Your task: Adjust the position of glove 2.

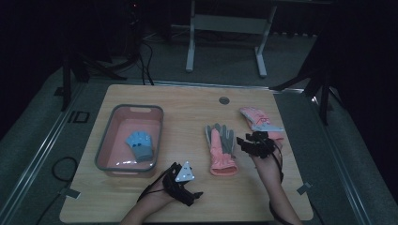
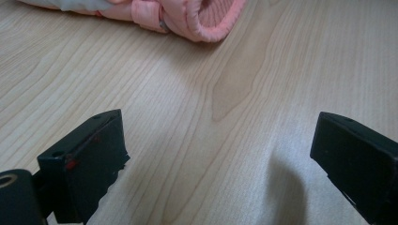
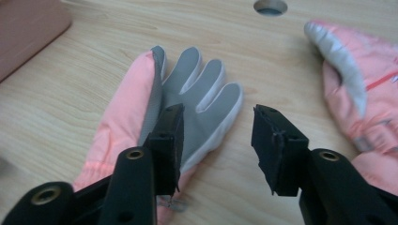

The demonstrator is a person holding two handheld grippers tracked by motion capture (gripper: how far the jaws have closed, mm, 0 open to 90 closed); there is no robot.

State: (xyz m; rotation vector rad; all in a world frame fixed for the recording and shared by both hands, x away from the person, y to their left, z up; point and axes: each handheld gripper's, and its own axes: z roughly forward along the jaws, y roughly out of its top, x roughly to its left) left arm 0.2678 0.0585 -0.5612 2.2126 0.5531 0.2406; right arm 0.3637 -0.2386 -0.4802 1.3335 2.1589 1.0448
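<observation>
Hovering right gripper point(image 3: 218, 140) just above pink-grey glove point(image 1: 220, 147), jaws parted, gripping nothing; glove lying flat mid-worktop point(image 1: 187, 103), right of pink basin point(image 1: 105, 140). Left gripper point(image 2: 218, 154) resting near glove cuff, jaws gaping wide, empty.

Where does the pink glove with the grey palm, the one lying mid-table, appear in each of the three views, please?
High view: the grey-palmed pink glove lies at table centre, right of the basin.
Left gripper view: its cuff shows at the top edge.
Right gripper view: it lies left of centre, behind the left jaw.
Shared landmark: the wooden table.
</observation>
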